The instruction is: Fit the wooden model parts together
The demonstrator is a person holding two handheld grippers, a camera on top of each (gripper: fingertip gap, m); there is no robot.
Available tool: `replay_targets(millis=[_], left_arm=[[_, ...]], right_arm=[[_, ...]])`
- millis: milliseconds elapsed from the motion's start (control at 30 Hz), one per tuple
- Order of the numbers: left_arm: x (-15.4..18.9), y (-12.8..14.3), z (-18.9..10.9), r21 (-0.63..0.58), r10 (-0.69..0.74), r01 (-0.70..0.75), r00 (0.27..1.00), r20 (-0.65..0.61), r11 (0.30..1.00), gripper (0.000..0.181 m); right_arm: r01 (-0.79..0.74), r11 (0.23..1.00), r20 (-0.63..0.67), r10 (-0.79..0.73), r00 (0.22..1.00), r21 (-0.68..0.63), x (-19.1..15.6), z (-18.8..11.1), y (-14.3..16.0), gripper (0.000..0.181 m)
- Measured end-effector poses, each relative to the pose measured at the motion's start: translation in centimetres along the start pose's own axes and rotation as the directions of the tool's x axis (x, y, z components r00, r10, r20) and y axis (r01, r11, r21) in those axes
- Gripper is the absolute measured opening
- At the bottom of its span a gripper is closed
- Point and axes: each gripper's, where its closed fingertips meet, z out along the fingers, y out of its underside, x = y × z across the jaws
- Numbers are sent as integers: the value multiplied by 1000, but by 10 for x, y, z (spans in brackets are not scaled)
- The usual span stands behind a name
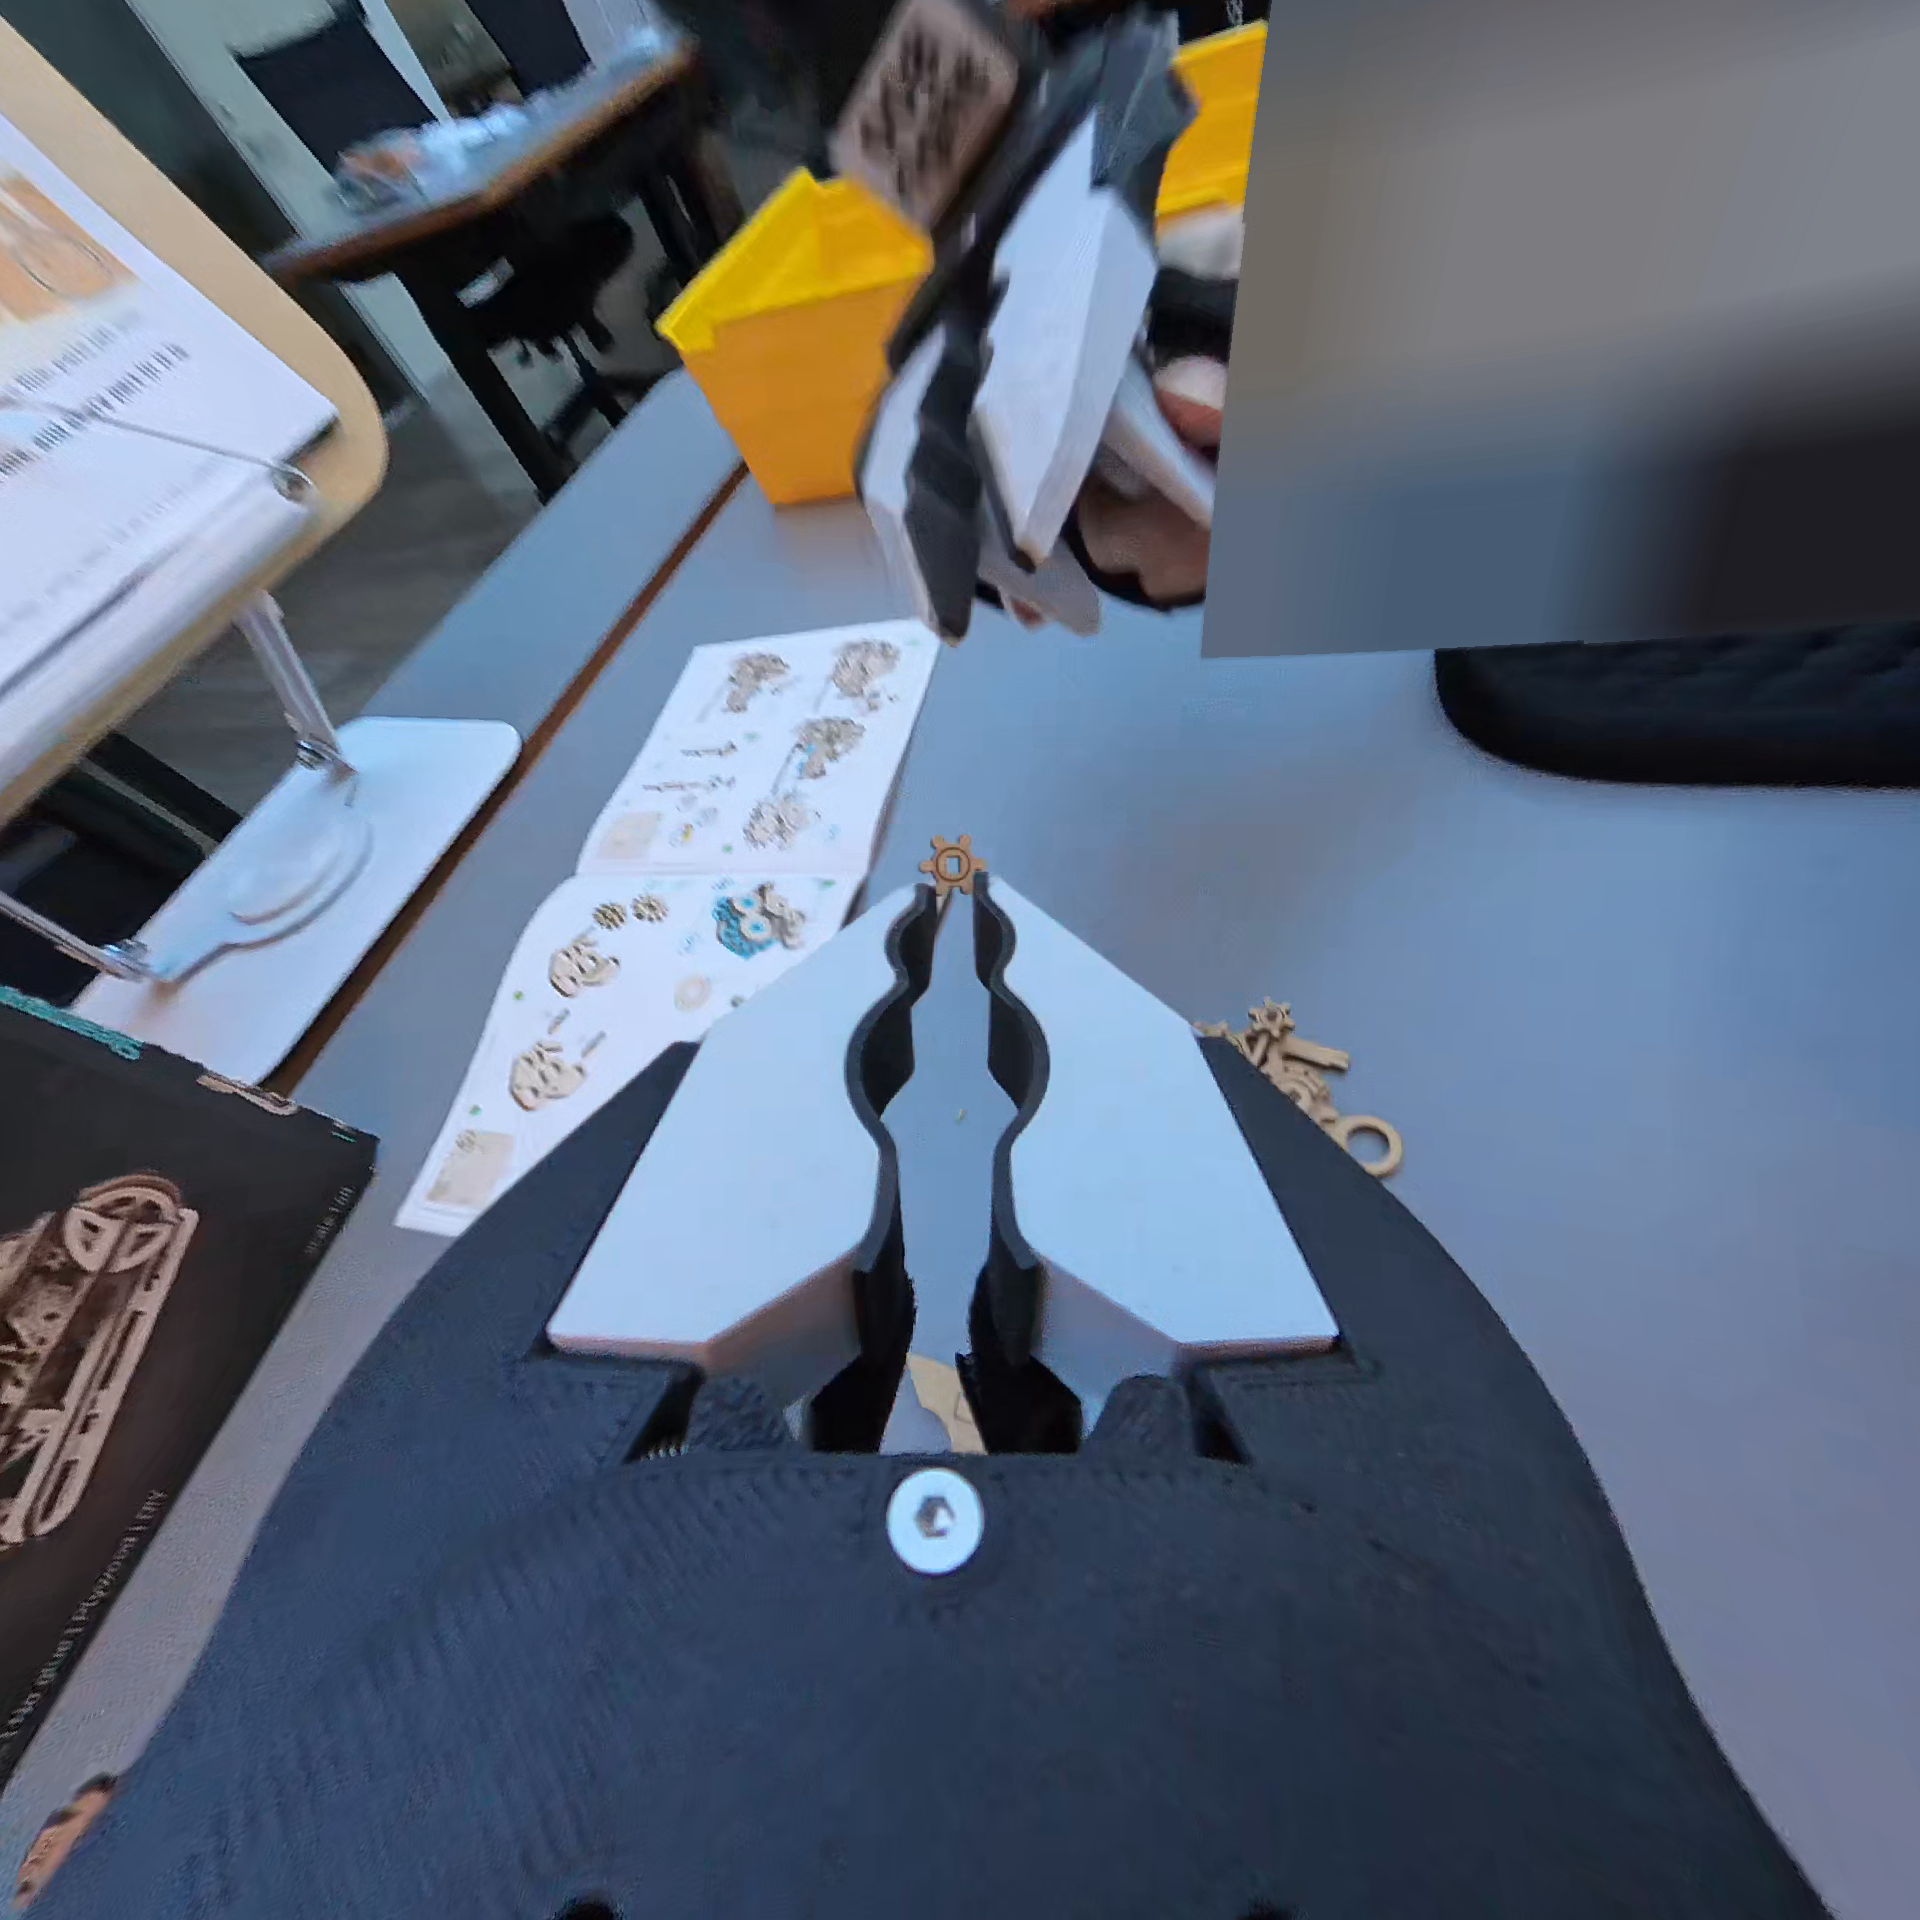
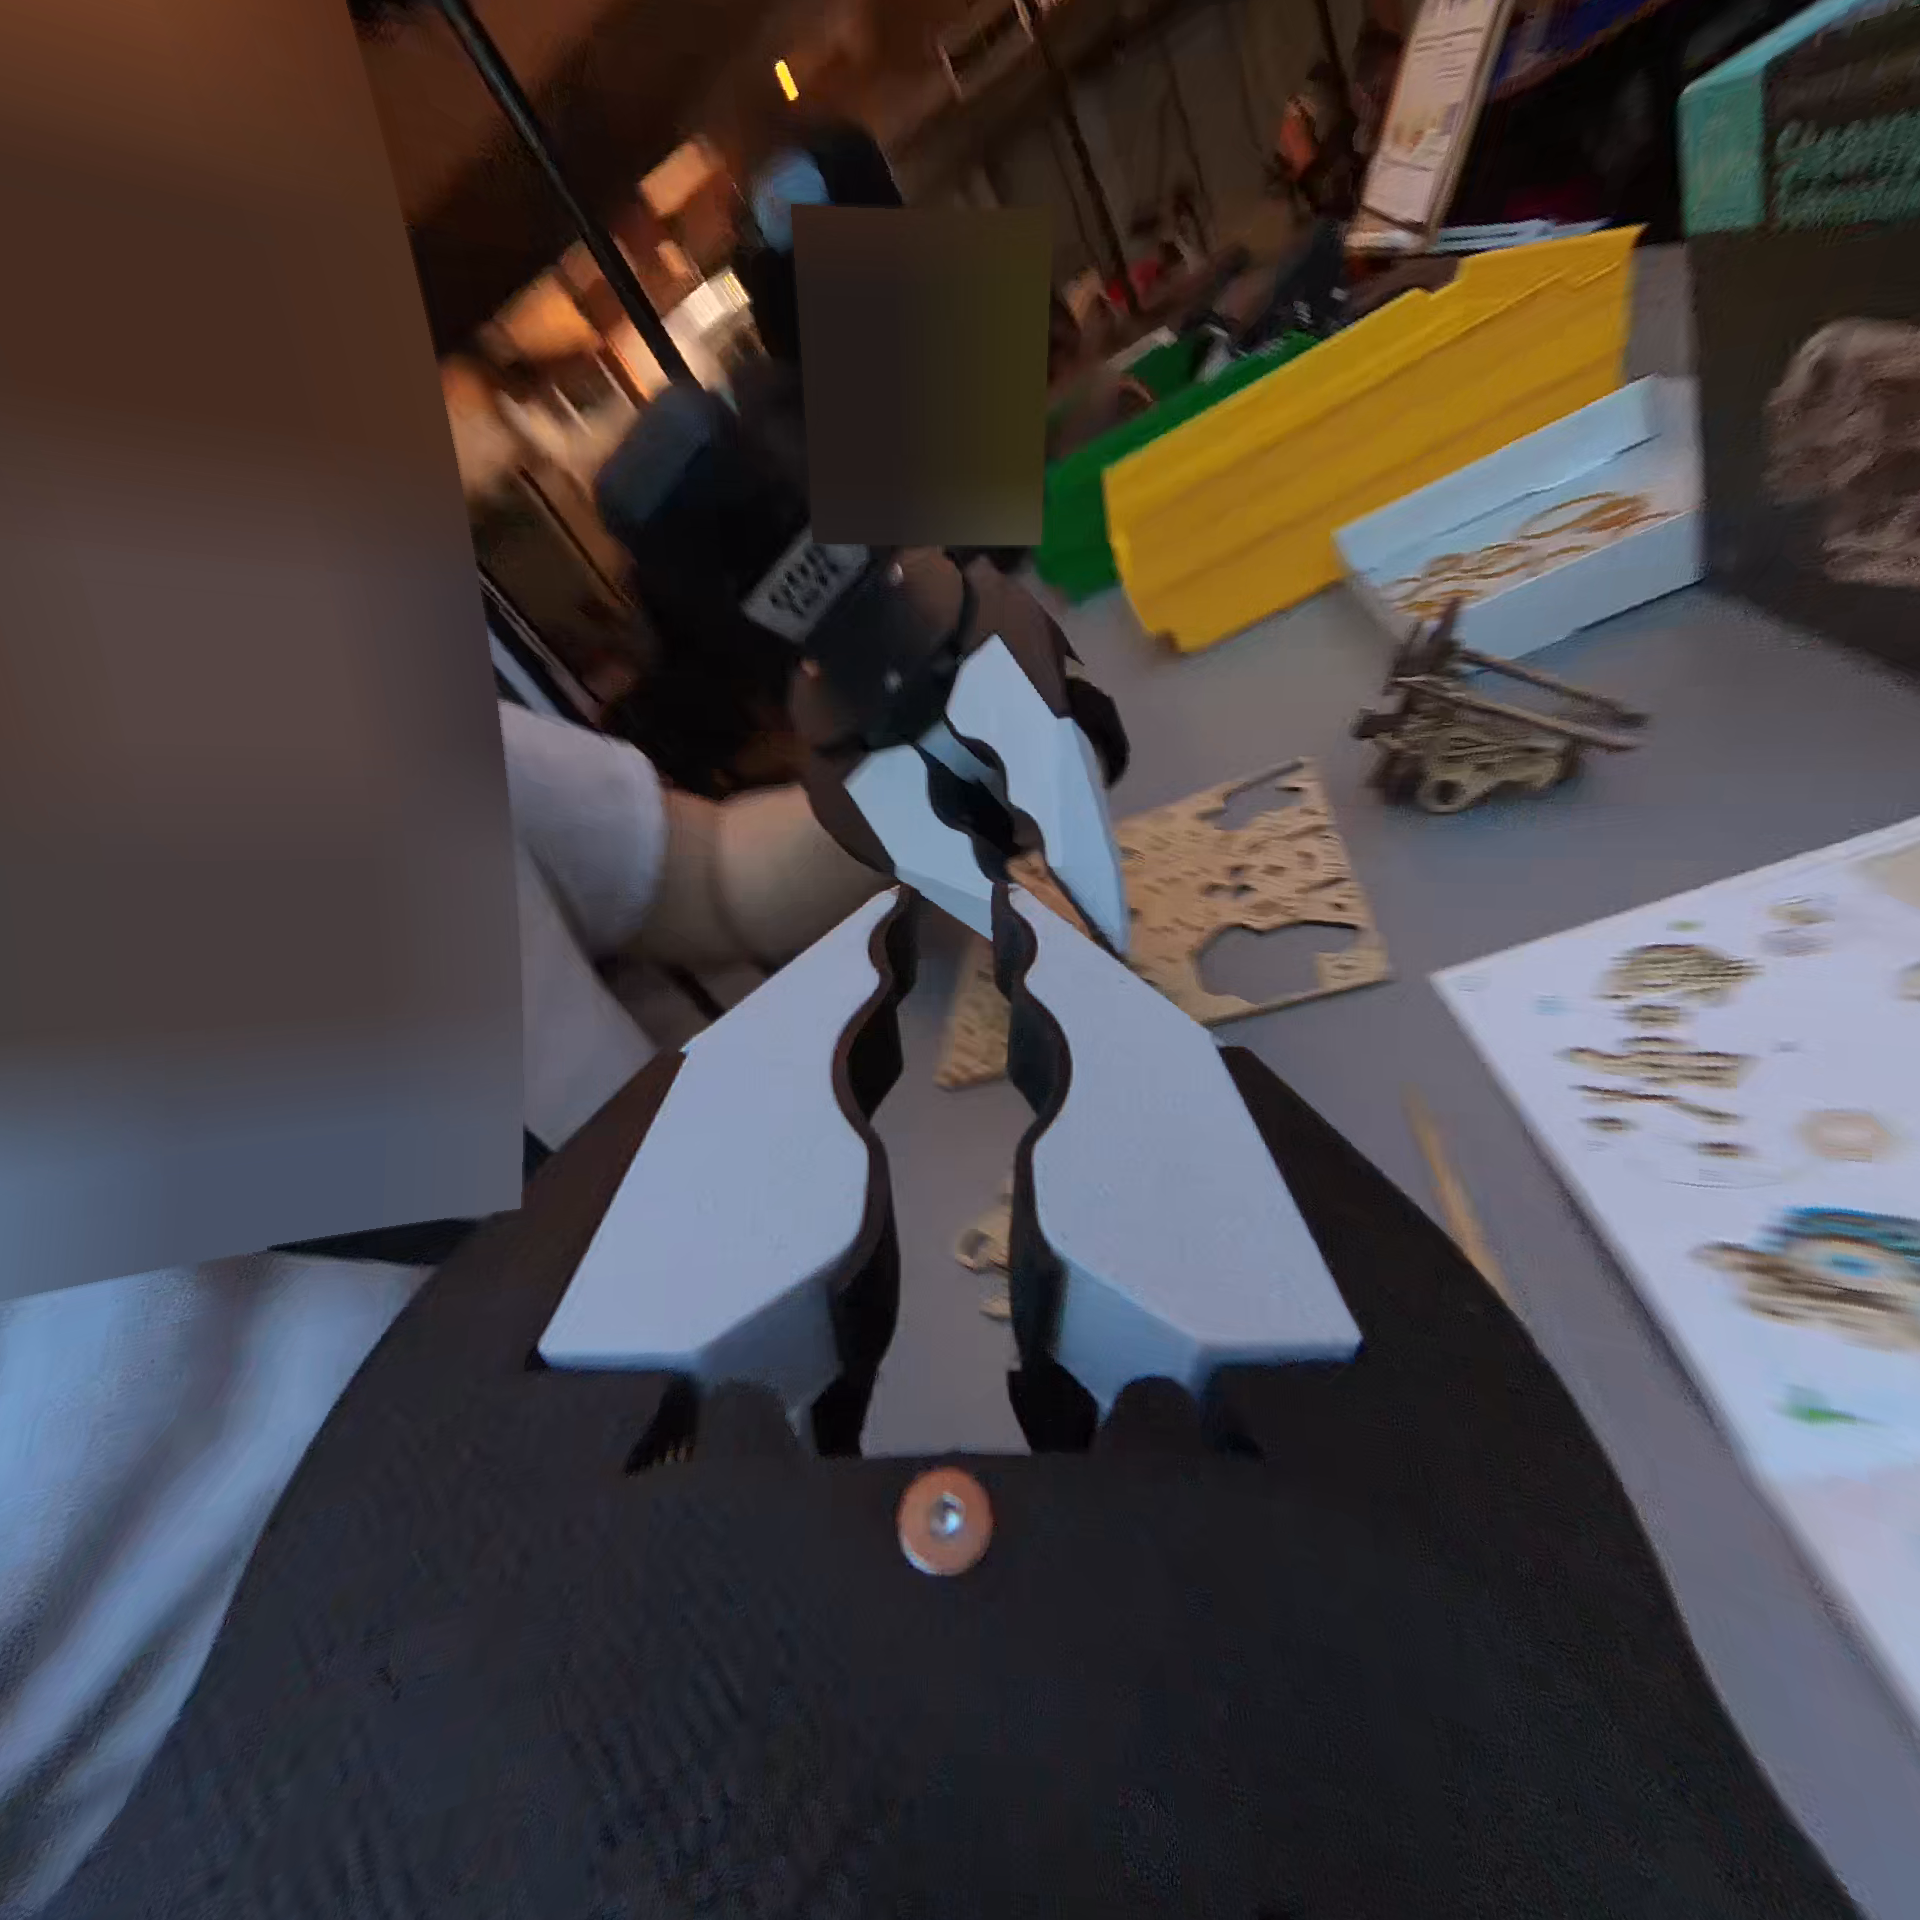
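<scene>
My left fingers (image 1: 951,891) are almost closed, and their tips pinch a tiny wooden gear (image 1: 949,862). The gear sticks out past the tips, up above the grey counter (image 1: 1558,1039).

My right fingers (image 2: 951,909) have a small gap between them, and I see nothing in that gap. In the left view they (image 1: 961,592) hang up in the air, far ahead, and they look blurry. In the right view my left fingers (image 2: 1039,883) point down and cross just past the right tips.

On the counter, a little pile of loose wooden bits (image 1: 1299,1070) lies just to the right of my left fingers. An open picture booklet (image 1: 727,883) lies to the left of them. A dark box (image 1: 125,1299) with a wooden model drawn on it sits farther left. A yellow bin (image 1: 800,343) stands at the back.

In the right view, a flat wooden sheet (image 2: 1247,904) with holes cut out lies near the middle. A partly built wooden model (image 2: 1475,738) sits behind it. A thin wooden stick (image 2: 1449,1174) lies near the booklet (image 2: 1714,1091). A white tray (image 2: 1517,540) of wooden pieces rests in front of a yellow bin (image 2: 1351,468) and a green bin (image 2: 1081,530).
</scene>
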Motion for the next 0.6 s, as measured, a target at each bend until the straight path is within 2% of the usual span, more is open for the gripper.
replay_targets(millis=[33, 100, 233, 300, 433, 600], left_arm=[[3, 8, 3, -46, -12, 11, 1000, -28, 999, 5], [9, 23, 8, -124, -34, 25, 997, -74, 992, 5], [23, 43, 17, -229, -29, -2, 991, -130, 973, 5], [28, 51, 20, -273, -14, -25, 990, -139, 962, 5], [36, 59, 23, -321, -28, -29, 985, -171, 947, 5], [41, 61, 23, -334, -33, -34, 981, -192, 942, 5]], right_arm=[[165, 980, -99, -176, 979, -107, 5, -2, 7, 12], [370, 873, -193, -442, 876, -318, 13, -4, 21, 9], [421, 679, -158, -618, 771, -601, 28, 3, 64, 12], [425, 611, -139, -664, 735, -668, 35, 7, 79, 14], [404, 538, -135, -707, 694, -740, 47, 12, 92, 14], [393, 554, -126, -679, 723, -734, 44, 20, 99, 11]])
